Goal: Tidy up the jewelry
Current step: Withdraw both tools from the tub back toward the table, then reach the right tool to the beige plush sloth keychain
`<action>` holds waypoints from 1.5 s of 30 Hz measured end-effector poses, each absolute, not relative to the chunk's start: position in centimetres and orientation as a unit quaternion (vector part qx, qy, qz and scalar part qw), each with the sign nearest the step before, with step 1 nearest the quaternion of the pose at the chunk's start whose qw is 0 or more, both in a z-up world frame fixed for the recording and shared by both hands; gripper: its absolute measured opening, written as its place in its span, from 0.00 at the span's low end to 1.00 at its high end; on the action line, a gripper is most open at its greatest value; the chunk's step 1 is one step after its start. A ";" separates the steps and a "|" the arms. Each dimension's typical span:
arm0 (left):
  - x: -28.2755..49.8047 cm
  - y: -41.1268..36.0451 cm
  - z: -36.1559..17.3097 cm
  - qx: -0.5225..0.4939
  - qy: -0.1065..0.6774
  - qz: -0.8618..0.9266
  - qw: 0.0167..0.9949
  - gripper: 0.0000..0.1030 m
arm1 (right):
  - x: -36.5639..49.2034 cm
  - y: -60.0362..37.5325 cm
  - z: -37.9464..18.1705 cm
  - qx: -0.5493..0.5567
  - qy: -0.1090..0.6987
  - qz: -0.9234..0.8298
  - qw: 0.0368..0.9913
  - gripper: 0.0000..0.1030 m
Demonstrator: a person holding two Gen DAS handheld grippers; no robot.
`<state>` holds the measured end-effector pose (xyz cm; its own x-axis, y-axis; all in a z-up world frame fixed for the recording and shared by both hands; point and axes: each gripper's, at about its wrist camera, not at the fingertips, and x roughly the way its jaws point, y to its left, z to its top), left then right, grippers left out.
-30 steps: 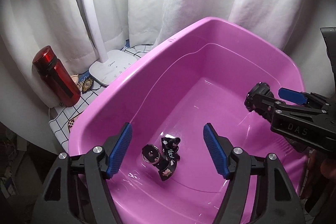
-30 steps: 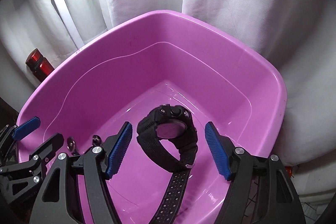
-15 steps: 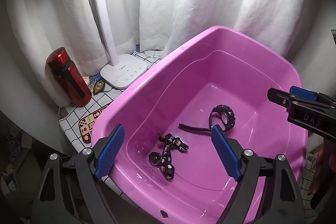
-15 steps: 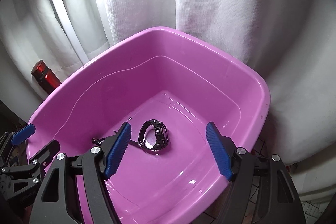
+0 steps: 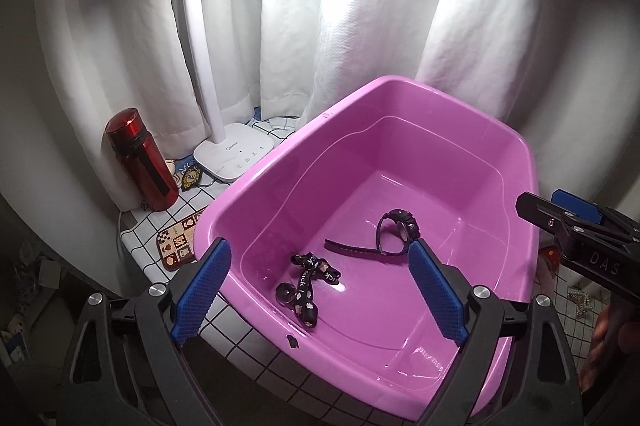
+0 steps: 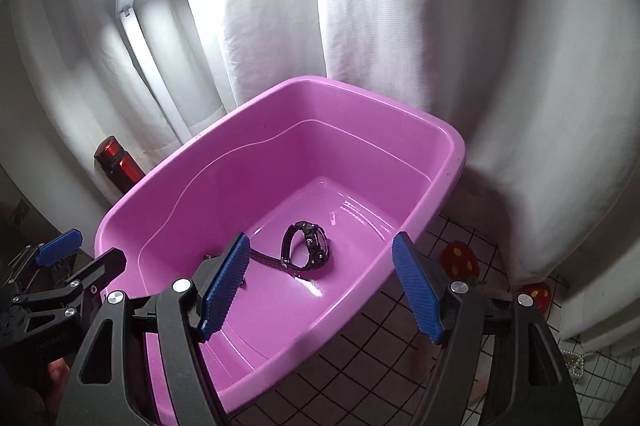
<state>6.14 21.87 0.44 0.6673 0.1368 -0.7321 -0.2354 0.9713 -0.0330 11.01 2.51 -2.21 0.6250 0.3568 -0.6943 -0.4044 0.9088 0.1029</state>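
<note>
A pink plastic tub [image 5: 256,182] [image 6: 360,94] stands on a grid-patterned cloth. On its floor lies a black wristwatch [image 5: 396,230] [image 6: 310,250] on its side, strap trailing left. Nearer the left wall lies a black patterned strap with a round piece [image 5: 306,284]. My left gripper [image 5: 320,294] is open and empty, held above the tub's near edge. My right gripper [image 6: 322,286] is open and empty, above the tub's near right corner; it also shows at the right edge of the left wrist view [image 5: 580,234].
A red bottle [image 5: 140,162] [image 6: 118,164], a white lamp base [image 5: 234,154] with its tall stem, small badges and a patterned coaster [image 5: 176,242] stand left of the tub. Red spotted ornaments [image 6: 460,262] and a pearl strand [image 6: 576,362] lie right of it. White curtains hang behind.
Both grippers have pulled up and back out of the tub. The right gripper let go of the black watch, which now lies on the tub floor.
</note>
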 end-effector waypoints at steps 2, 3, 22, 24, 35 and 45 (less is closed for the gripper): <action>5.6 20.9 0.8 -0.060 0.391 0.092 0.914 0.86 | 9.9 1.0 -2.5 -0.017 0.378 0.207 0.903 0.68; 5.3 20.4 0.9 -0.059 0.388 0.086 0.916 0.86 | 9.3 0.1 -2.6 -0.010 0.377 0.203 0.903 0.68; -0.1 4.1 1.4 -0.007 0.377 -0.089 0.922 0.94 | -5.5 -23.5 -6.5 0.086 0.383 0.002 0.920 0.68; -0.5 2.4 0.6 0.005 0.385 -0.107 0.917 0.94 | -6.6 -24.9 -7.5 0.096 0.392 -0.009 0.915 0.68; -1.5 -1.9 -7.4 0.032 0.470 -0.135 0.872 0.94 | -9.9 -27.2 -14.0 0.128 0.448 -0.007 0.885 0.68; -1.9 -2.7 -13.6 0.037 0.535 -0.110 0.837 0.94 | -9.4 -26.4 -18.8 0.123 0.480 0.023 0.869 0.68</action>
